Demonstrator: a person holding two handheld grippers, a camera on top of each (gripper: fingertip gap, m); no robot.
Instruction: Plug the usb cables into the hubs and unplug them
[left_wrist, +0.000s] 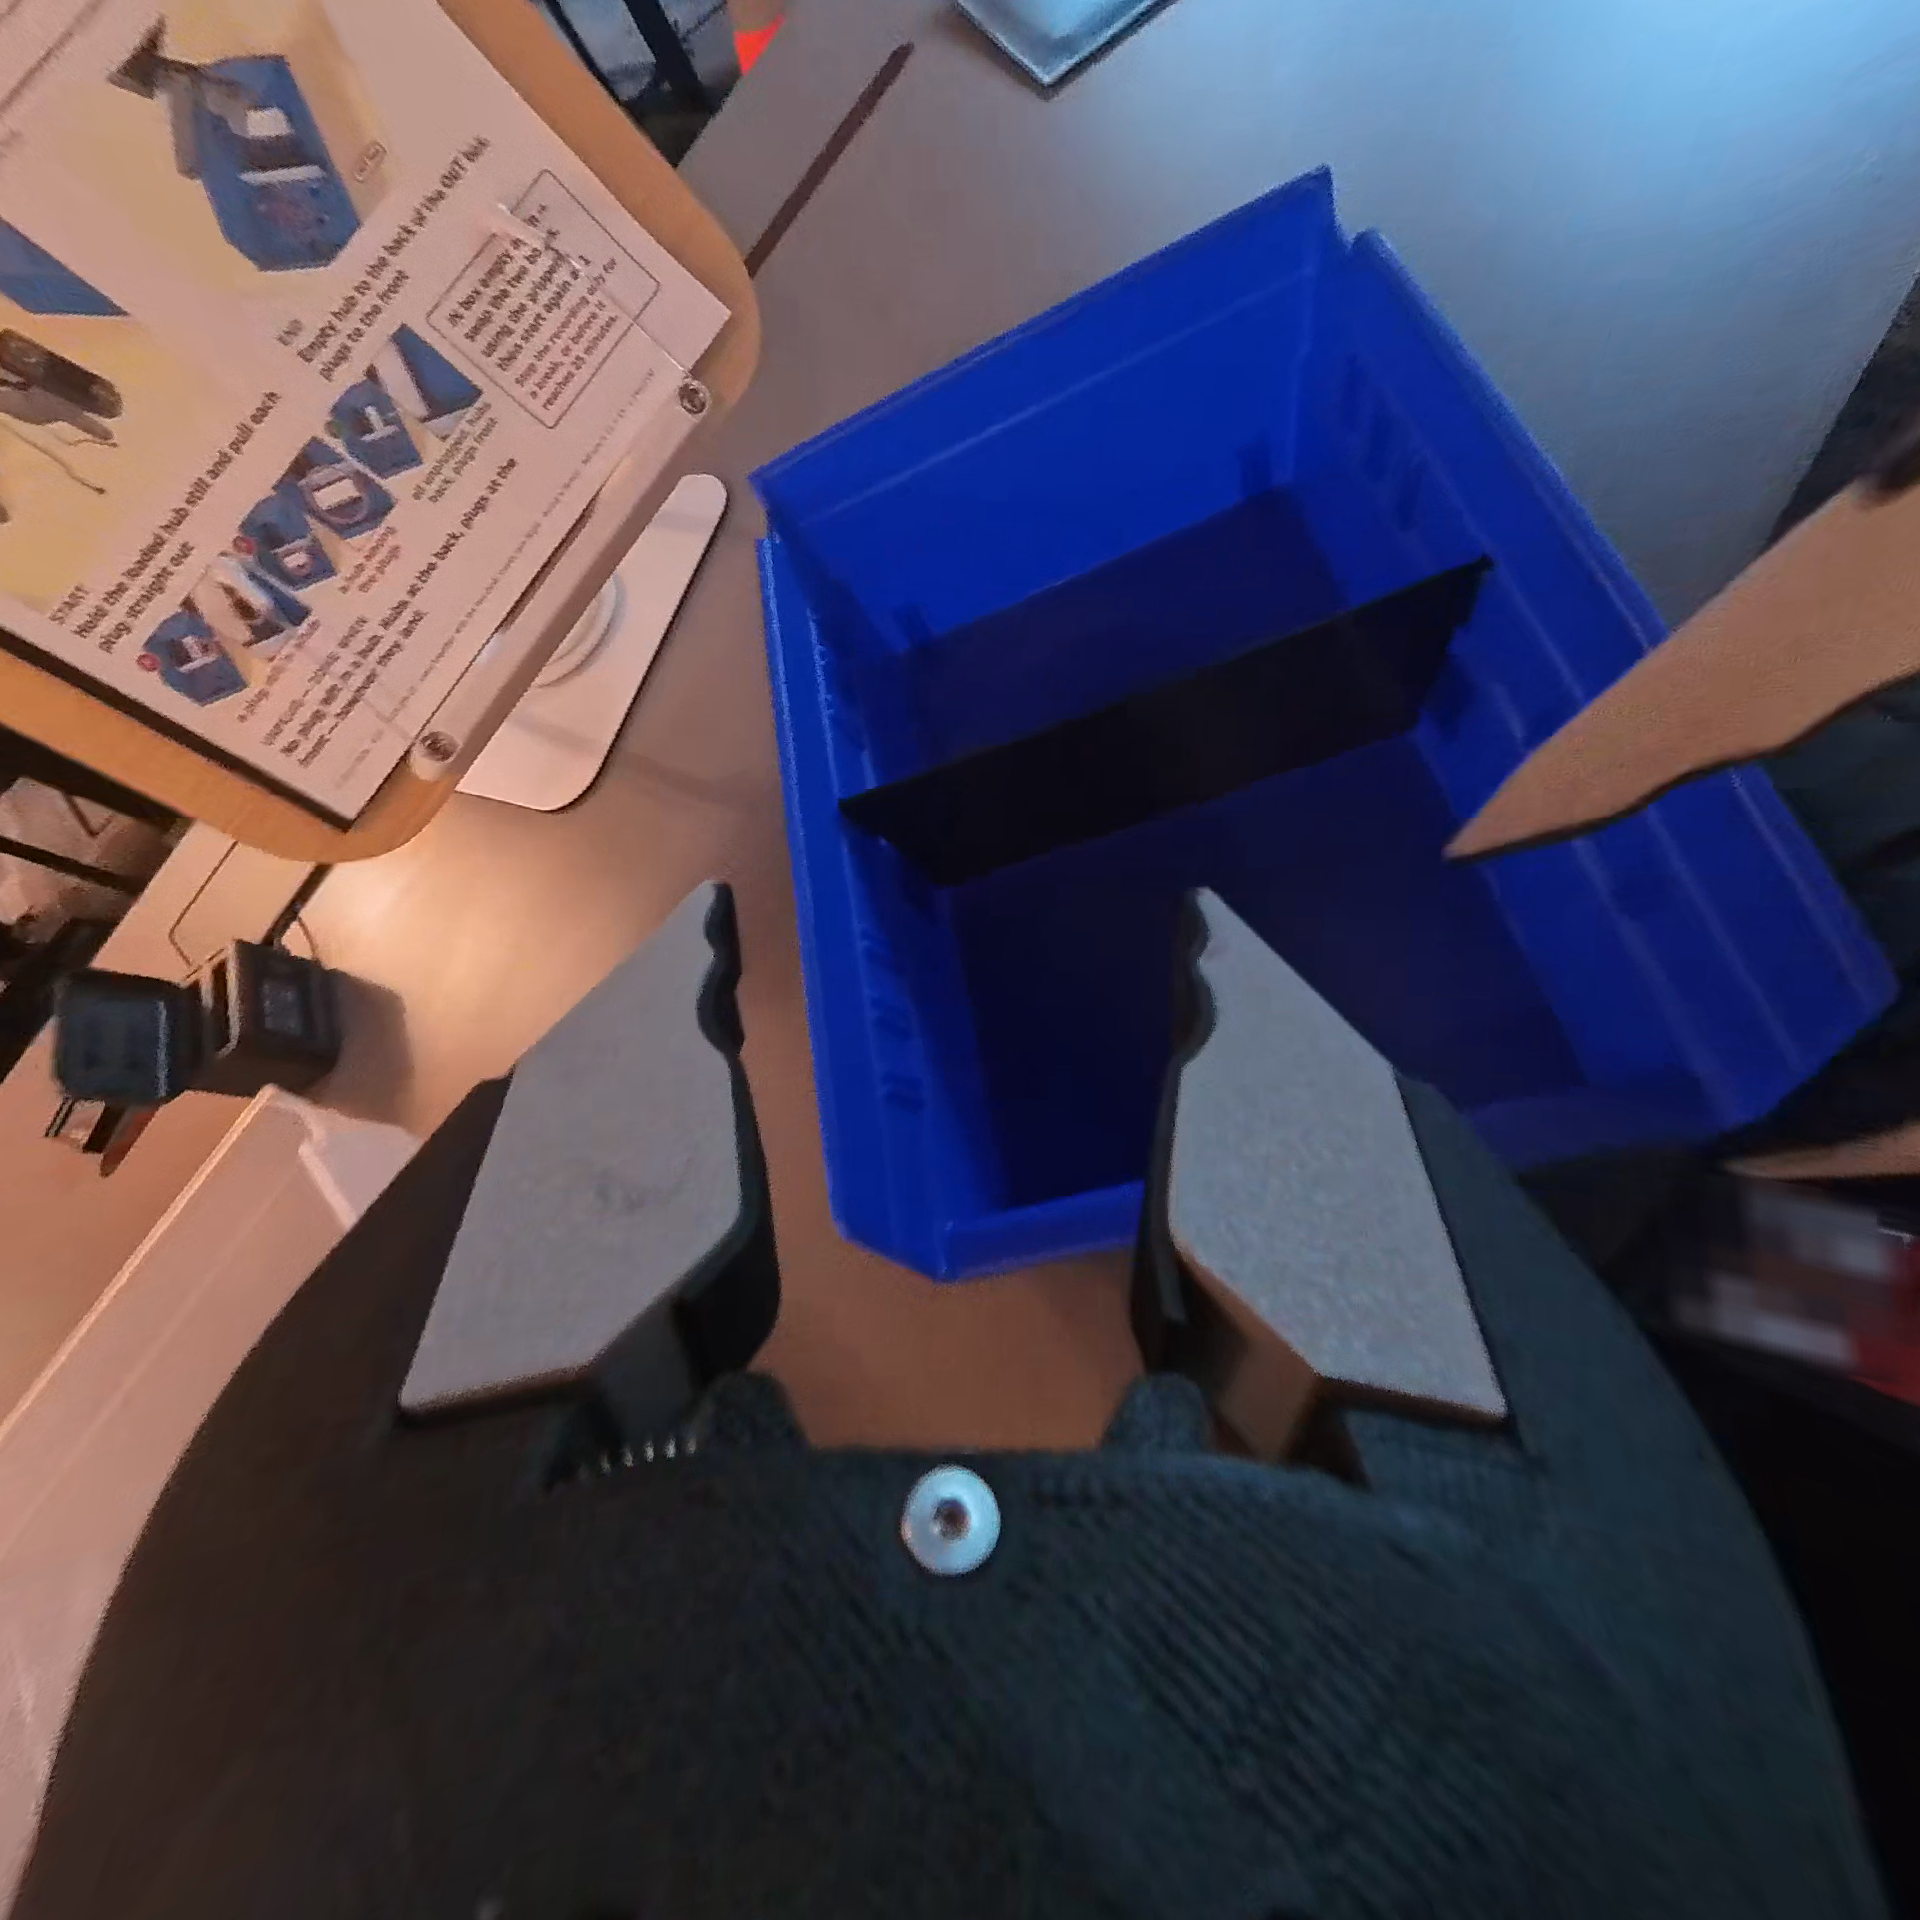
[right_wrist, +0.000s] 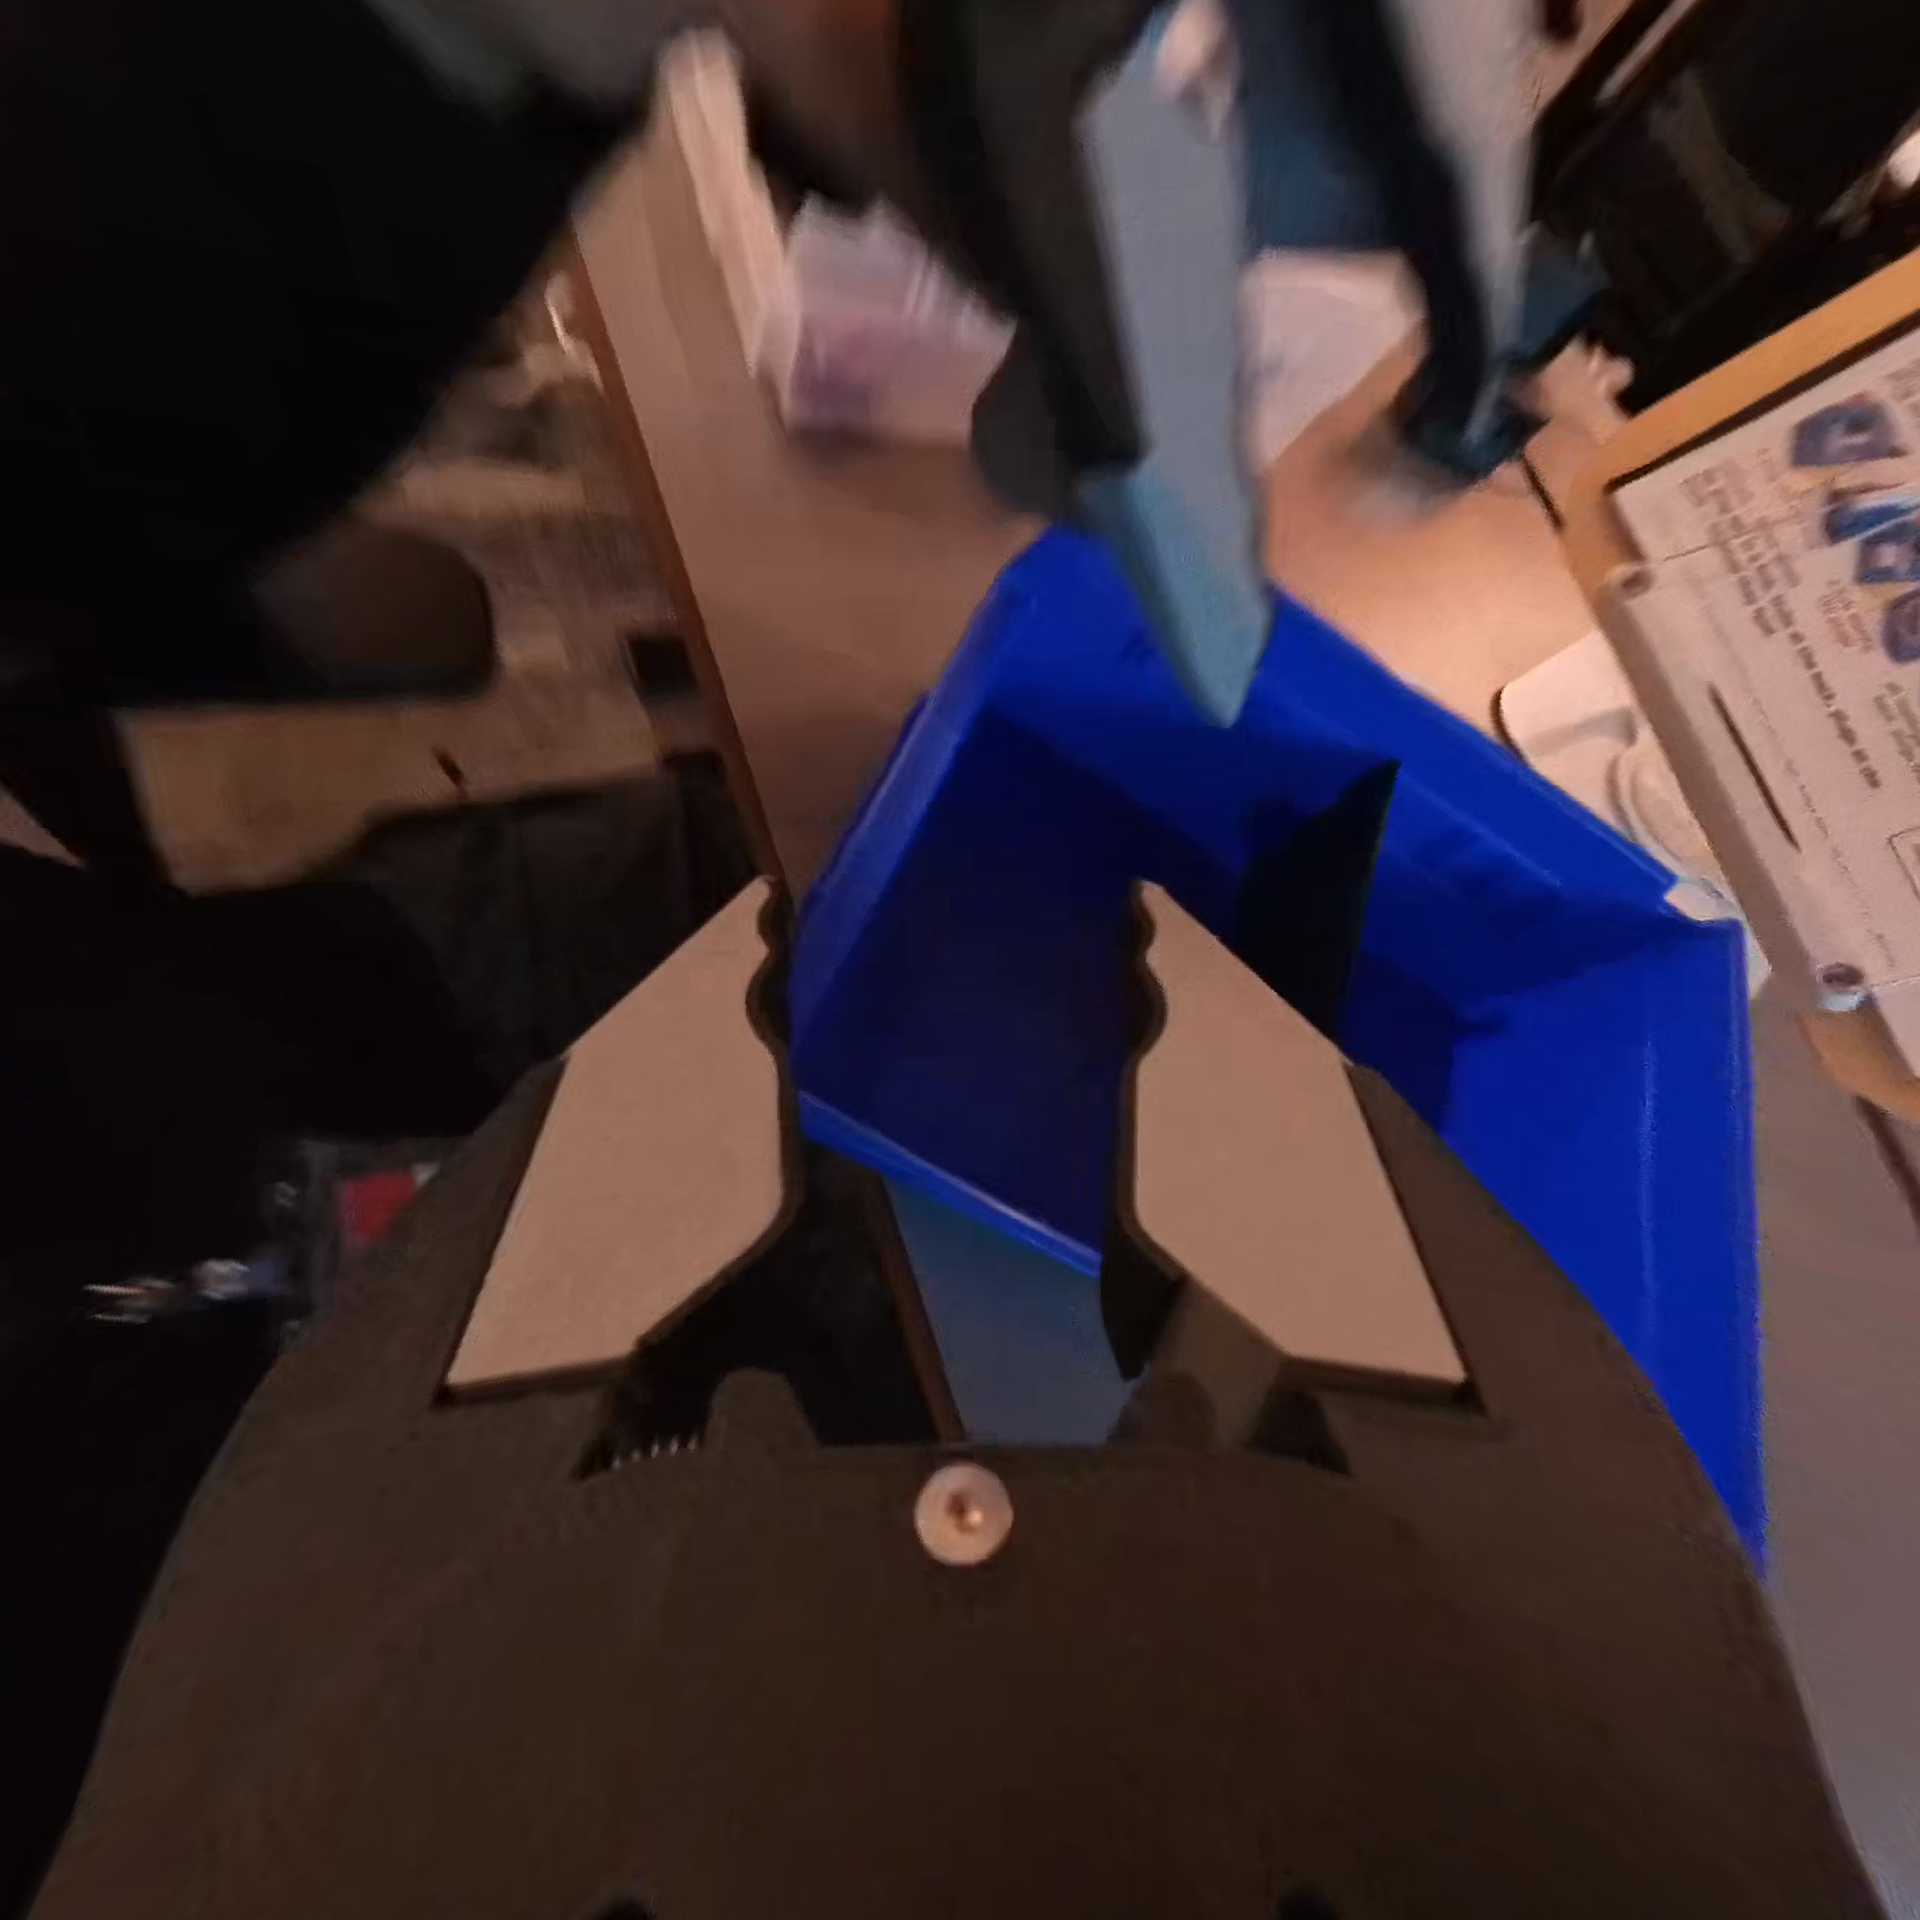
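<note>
A blue plastic bin (left_wrist: 1091, 436) sits on the tan table, split by a black divider (left_wrist: 1164, 707). Both compartments look empty; I see no USB cables or hubs. My left gripper (left_wrist: 956, 914) is open and empty, with one finger over the bin's near compartment and the other outside its left wall. A finger of my right gripper (left_wrist: 1662, 748) points into the bin from the right. In the blurred right wrist view, my right gripper (right_wrist: 956, 904) is open and empty at the bin (right_wrist: 1558, 1091) corner, with the divider (right_wrist: 1320, 914) beyond. A left gripper finger (right_wrist: 1174, 468) hangs over the far rim.
A printed instruction sheet (left_wrist: 312, 364) on a wooden board stands left of the bin, above a white base (left_wrist: 623, 665); it also shows in the right wrist view (right_wrist: 1787, 644). Two black power adapters (left_wrist: 197, 1023) and a white box (left_wrist: 156, 1299) lie at the left.
</note>
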